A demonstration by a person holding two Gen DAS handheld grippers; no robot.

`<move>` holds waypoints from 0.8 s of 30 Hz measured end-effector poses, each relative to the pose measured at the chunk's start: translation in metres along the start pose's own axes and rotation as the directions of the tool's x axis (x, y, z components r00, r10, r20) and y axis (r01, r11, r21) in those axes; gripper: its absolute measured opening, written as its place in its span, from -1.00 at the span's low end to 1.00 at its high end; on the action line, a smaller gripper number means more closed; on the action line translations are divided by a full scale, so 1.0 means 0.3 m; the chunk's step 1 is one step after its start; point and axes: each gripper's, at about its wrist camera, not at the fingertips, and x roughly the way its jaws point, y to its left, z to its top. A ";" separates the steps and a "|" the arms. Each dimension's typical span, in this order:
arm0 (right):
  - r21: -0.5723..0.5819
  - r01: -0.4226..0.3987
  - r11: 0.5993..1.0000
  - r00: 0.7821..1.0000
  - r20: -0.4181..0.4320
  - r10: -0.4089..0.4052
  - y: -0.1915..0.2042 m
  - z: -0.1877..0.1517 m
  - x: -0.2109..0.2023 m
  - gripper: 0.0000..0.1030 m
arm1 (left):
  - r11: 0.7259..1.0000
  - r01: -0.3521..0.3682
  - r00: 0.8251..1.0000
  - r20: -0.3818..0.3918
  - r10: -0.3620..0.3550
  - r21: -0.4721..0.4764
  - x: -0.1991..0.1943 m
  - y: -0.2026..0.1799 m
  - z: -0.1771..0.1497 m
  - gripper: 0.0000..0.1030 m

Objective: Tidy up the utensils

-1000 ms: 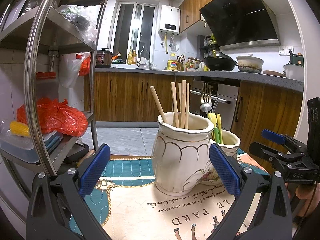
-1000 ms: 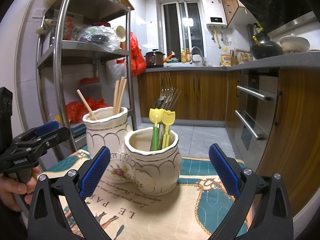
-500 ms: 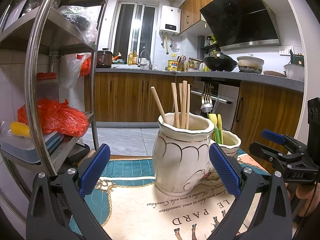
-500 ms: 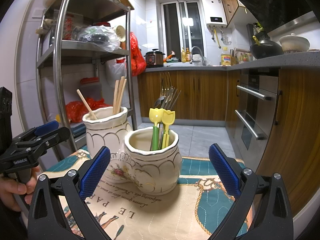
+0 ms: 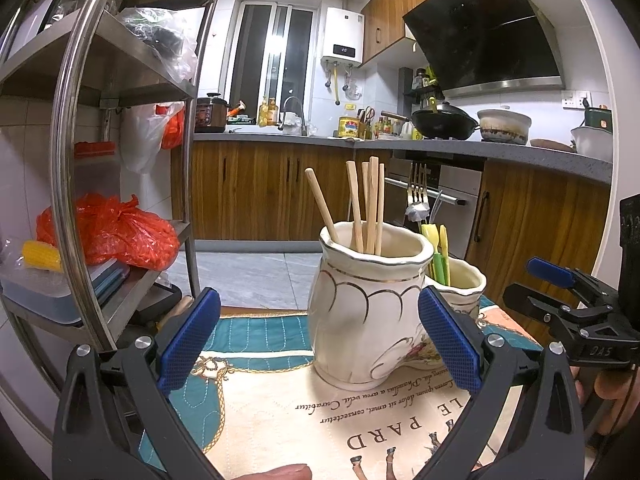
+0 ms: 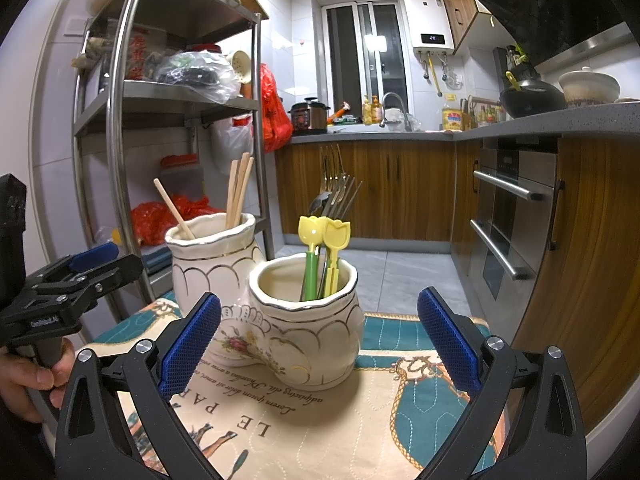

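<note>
A white ceramic double holder stands on a printed cloth. Its taller pot [image 5: 368, 308] [image 6: 212, 268] holds several wooden chopsticks [image 5: 370, 204] [image 6: 237, 190]. The shorter pot [image 6: 308, 336] [image 5: 460, 288] holds metal forks [image 6: 336, 196] and yellow-and-green plastic picks [image 6: 324, 248] [image 5: 438, 248]. My left gripper [image 5: 318, 340] is open and empty, its blue pads [image 5: 188, 336] straddling the taller pot from the near side. My right gripper [image 6: 318, 340] is open and empty in front of the shorter pot. Each gripper shows at the edge of the other's view: right gripper [image 5: 548, 288], left gripper [image 6: 104, 264].
A steel shelf rack [image 5: 68, 160] [image 6: 116, 128] with orange bags and boxes stands close on the left. The table cloth [image 5: 280, 400] [image 6: 320, 420] ends at the table edge near wooden cabinets and an oven [image 6: 508, 224]. A hand [image 6: 28, 380] holds the left gripper's handle.
Almost nothing changed: the views shifted very slightly and both grippers stay open in front of the holder.
</note>
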 end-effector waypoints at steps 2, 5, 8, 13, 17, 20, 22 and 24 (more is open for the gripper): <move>0.000 0.000 1.000 1.000 0.000 0.000 0.001 0.000 0.001 0.90 | 1.000 0.000 1.000 0.000 0.000 0.003 0.001 0.000 -0.001 0.90; 0.000 0.000 1.000 1.000 -0.001 0.000 0.001 0.000 0.002 0.90 | 1.000 -0.001 1.000 -0.006 0.001 0.010 0.007 0.003 -0.002 0.90; 0.000 0.000 1.000 1.000 0.000 0.000 0.001 0.000 0.001 0.90 | 1.000 0.000 1.000 -0.009 0.000 0.012 0.010 0.002 -0.003 0.90; 0.000 0.000 1.000 1.000 -0.001 0.000 0.001 0.001 0.001 0.90 | 1.000 0.000 1.000 -0.009 0.000 0.012 0.010 0.003 -0.003 0.90; 0.000 0.000 1.000 1.000 -0.001 0.000 0.002 0.001 0.001 0.90 | 1.000 0.000 1.000 -0.008 0.000 0.012 0.011 0.003 -0.003 0.90; 0.000 0.000 1.000 1.000 -0.001 0.000 0.002 0.001 0.001 0.90 | 1.000 0.000 1.000 -0.008 0.001 0.013 0.010 0.002 -0.003 0.90; -0.001 0.000 1.000 1.000 -0.001 0.000 0.002 0.002 0.000 0.90 | 1.000 0.000 1.000 -0.008 0.000 0.014 0.010 0.003 -0.003 0.90; 0.000 0.000 1.000 1.000 -0.001 0.000 0.002 0.002 0.001 0.90 | 1.000 0.000 1.000 -0.009 0.000 0.014 0.012 0.004 -0.003 0.90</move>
